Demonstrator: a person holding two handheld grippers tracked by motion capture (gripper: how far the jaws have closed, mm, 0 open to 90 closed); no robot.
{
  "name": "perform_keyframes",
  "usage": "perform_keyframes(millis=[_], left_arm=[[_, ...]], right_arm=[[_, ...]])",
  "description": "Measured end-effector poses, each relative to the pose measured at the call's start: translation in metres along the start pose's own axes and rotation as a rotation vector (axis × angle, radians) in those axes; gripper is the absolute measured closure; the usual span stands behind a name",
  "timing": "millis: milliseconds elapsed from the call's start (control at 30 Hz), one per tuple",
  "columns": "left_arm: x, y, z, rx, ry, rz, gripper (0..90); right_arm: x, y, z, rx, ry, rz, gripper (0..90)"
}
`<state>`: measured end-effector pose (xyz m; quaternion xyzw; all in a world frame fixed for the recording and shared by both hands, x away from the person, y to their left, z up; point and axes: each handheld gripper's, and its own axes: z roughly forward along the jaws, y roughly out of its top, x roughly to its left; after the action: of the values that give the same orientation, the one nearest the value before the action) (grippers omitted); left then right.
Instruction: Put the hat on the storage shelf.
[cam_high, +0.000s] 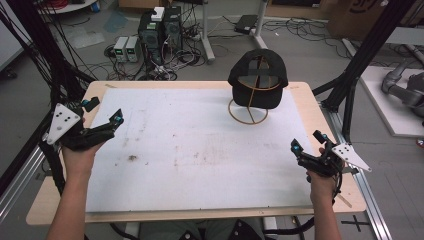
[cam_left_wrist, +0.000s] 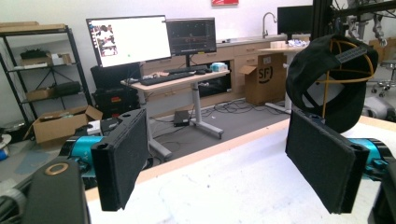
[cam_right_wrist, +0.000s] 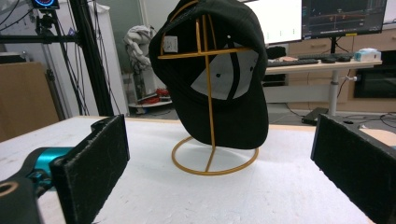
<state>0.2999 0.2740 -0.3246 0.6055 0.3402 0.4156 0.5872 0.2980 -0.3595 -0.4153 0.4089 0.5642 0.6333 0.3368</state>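
Note:
A black cap (cam_high: 258, 79) hangs on a gold wire stand (cam_high: 248, 114) at the far right of the white board (cam_high: 200, 150). My left gripper (cam_high: 105, 112) hovers at the board's left edge, open and empty, well away from the cap. My right gripper (cam_high: 308, 142) sits at the board's right edge, nearer than the stand, also open and empty. In the left gripper view the cap (cam_left_wrist: 327, 79) shows far off beyond the right pad (cam_left_wrist: 322, 163). In the right gripper view the cap (cam_right_wrist: 215, 70) and stand ring (cam_right_wrist: 215, 162) stand straight ahead, beyond the wide-apart pads (cam_right_wrist: 93, 163).
The wooden table (cam_high: 55, 200) edge rims the board. Black frame posts (cam_high: 367, 50) rise at both sides. Computer towers (cam_high: 160, 30) and cables lie on the floor behind. A desk with monitors (cam_left_wrist: 130, 39) and cardboard boxes (cam_left_wrist: 60, 123) stand farther back.

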Motion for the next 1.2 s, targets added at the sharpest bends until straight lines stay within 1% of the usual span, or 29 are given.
perform_keyframes(millis=[300, 500, 633, 800, 1200], left_arm=[[0.006, -0.023, -0.016, 0.013, 0.031, -0.032, 21.4], [0.008, -0.035, -0.020, 0.011, 0.044, -0.040, 21.3], [0.009, -0.040, -0.024, -0.007, 0.045, -0.039, 21.2], [0.009, -0.050, -0.028, -0.018, 0.051, -0.060, 21.2], [0.009, -0.065, -0.030, -0.001, 0.054, -0.066, 21.0]], right_arm=[[0.001, 0.000, 0.001, 0.002, -0.001, -0.005, 3.8], [0.001, 0.000, 0.001, 0.003, 0.000, -0.003, 3.8], [0.001, 0.000, 0.001, 0.007, 0.001, -0.004, 3.7], [0.001, 0.000, 0.002, 0.003, -0.001, -0.011, 3.7], [-0.001, 0.000, 0.002, -0.007, -0.016, -0.022, 3.7]])
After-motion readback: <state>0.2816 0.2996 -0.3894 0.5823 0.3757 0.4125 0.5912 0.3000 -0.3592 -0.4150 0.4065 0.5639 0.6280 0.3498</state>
